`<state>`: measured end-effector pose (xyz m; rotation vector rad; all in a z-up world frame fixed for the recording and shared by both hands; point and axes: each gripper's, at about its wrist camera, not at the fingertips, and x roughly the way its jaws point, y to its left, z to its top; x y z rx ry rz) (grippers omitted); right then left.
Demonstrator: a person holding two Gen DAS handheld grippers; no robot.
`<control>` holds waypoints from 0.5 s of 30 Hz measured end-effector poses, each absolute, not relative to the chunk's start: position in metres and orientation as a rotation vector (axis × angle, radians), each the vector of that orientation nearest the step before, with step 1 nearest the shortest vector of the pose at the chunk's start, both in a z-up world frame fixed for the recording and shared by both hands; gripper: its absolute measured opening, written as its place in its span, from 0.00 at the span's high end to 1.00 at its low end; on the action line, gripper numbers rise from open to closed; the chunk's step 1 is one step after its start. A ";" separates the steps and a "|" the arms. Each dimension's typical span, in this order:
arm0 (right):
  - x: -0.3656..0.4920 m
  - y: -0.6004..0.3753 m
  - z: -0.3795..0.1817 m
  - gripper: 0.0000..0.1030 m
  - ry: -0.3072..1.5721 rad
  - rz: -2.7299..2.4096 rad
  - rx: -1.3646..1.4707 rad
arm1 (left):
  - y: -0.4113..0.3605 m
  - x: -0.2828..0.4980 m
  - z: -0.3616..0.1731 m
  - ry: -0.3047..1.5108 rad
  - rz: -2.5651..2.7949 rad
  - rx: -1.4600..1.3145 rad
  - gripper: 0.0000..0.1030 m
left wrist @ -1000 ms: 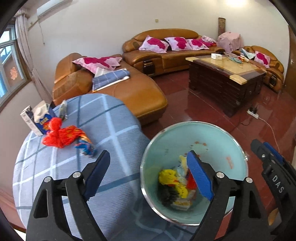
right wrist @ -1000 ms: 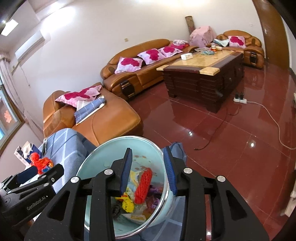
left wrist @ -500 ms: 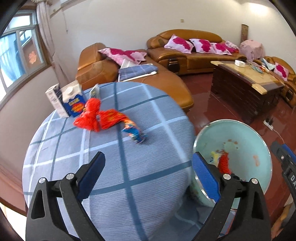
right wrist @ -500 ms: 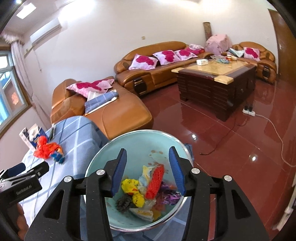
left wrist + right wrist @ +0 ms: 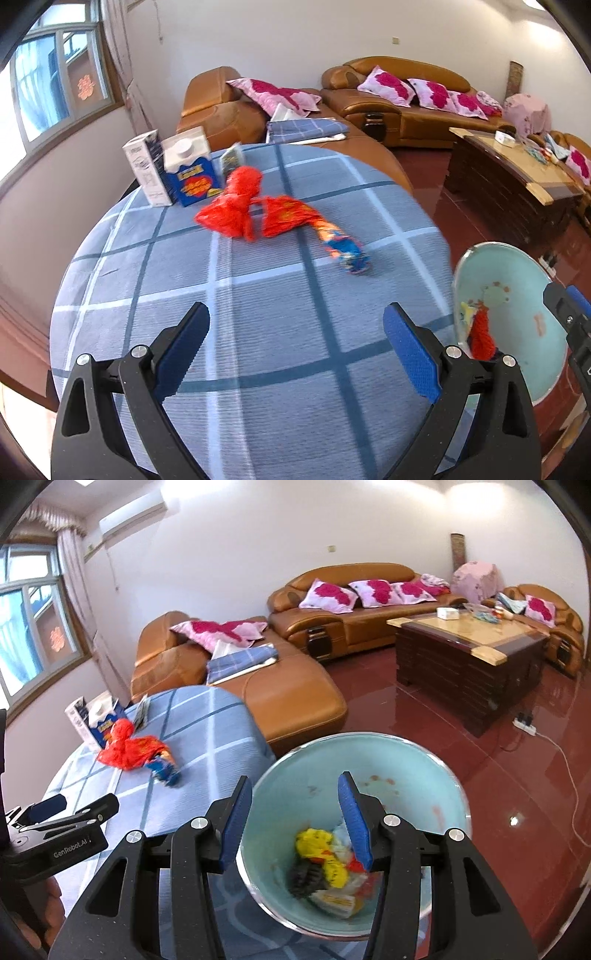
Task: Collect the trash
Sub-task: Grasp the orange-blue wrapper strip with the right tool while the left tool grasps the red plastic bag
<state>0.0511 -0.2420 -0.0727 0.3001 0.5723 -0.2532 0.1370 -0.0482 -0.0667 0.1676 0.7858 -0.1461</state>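
The round table (image 5: 258, 332) is viewed closely from above by the left wrist camera, tilted downward along its fingers. The teal bin (image 5: 424, 775) is overlooked by the right wrist camera. Table, bin and sofas (image 5: 295, 698) are shared (both face the lounge).

Blue-checked tablecloth (image 5: 258, 332) — red wrappers (image 5: 255, 218) — pale turquoise bin (image 5: 406, 771).

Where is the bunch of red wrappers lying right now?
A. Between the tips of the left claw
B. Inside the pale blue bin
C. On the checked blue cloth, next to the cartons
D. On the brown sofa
C. The red wrappers lie on the checked blue cloth, just in front of the cartons, well ahead of the left claw, which is open and holds nothing.
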 end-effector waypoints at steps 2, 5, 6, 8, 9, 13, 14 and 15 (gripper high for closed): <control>0.058 -0.231 -0.073 0.53 0.580 -0.236 0.286 | -0.034 0.141 -0.070 0.794 -0.130 0.159 0.10; 0.069 -0.215 -0.074 0.53 0.597 -0.204 0.274 | -0.014 0.147 -0.076 0.811 -0.098 0.145 0.10; 0.073 -0.210 -0.074 0.53 0.601 -0.194 0.267 | -0.007 0.150 -0.078 0.818 -0.087 0.137 0.10; 0.080 -0.199 -0.074 0.53 0.606 -0.173 0.247 | 0.008 0.156 -0.083 0.834 -0.061 0.125 0.10; 0.084 -0.195 -0.074 0.53 0.608 -0.162 0.242 | 0.014 0.158 -0.086 0.838 -0.051 0.123 0.10; 0.103 -0.177 -0.075 0.53 0.626 -0.117 0.224 | 0.041 0.170 -0.094 0.864 0.000 0.103 0.10; 0.109 -0.173 -0.075 0.53 0.630 -0.106 0.221 | 0.046 0.172 -0.095 0.866 0.007 0.098 0.10; 0.113 -0.170 -0.075 0.53 0.632 -0.097 0.219 | 0.051 0.175 -0.097 0.870 0.014 0.093 0.10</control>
